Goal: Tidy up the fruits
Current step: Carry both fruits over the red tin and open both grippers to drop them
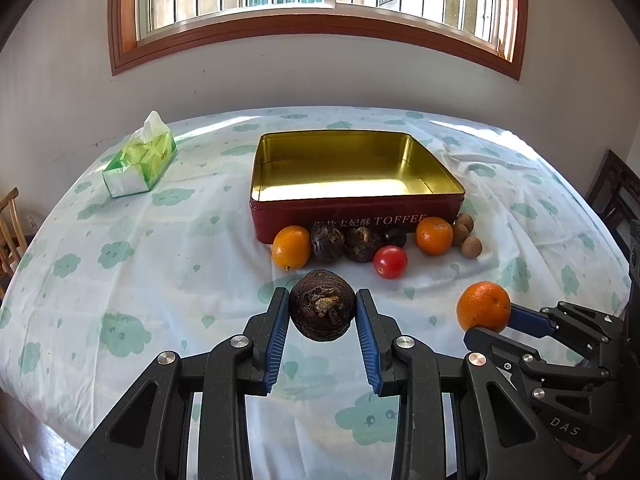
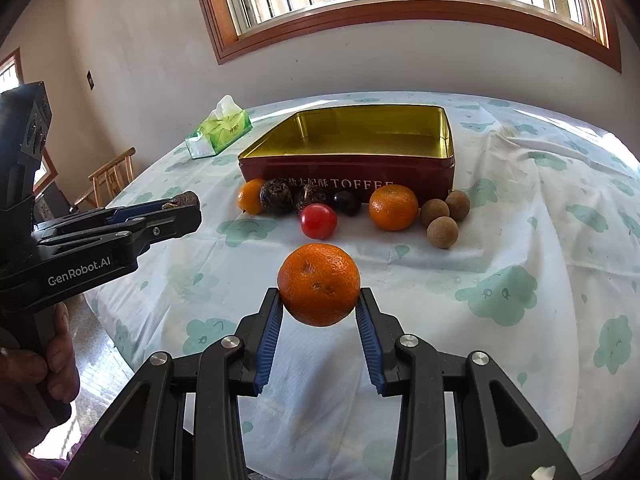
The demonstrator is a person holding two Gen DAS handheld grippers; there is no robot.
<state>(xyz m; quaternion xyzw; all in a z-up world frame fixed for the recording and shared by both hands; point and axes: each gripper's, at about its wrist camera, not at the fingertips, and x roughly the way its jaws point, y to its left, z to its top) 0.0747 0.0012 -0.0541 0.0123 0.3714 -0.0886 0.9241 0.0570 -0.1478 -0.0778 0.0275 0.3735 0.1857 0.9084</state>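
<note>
My left gripper (image 1: 322, 307) is shut on a dark brown water chestnut (image 1: 322, 305), held above the tablecloth. My right gripper (image 2: 319, 300) is shut on an orange (image 2: 319, 284), also lifted off the cloth; the same orange (image 1: 483, 306) shows at the right of the left wrist view. An open red toffee tin (image 1: 356, 220) with a gold inside stands behind. In front of it lie an orange (image 1: 291, 247), two water chestnuts (image 1: 328, 243), a red tomato (image 1: 390, 262), a dark round fruit (image 1: 396, 237), another orange (image 1: 434, 235) and three brown longans (image 2: 442, 231).
A green tissue pack (image 1: 141, 160) lies at the back left of the table. The cloud-print tablecloth (image 1: 160, 280) covers the round table. A wooden chair (image 2: 110, 178) stands left of the table, a dark chair (image 1: 616, 192) at the right. A person's hand (image 2: 60, 364) holds the left gripper's handle.
</note>
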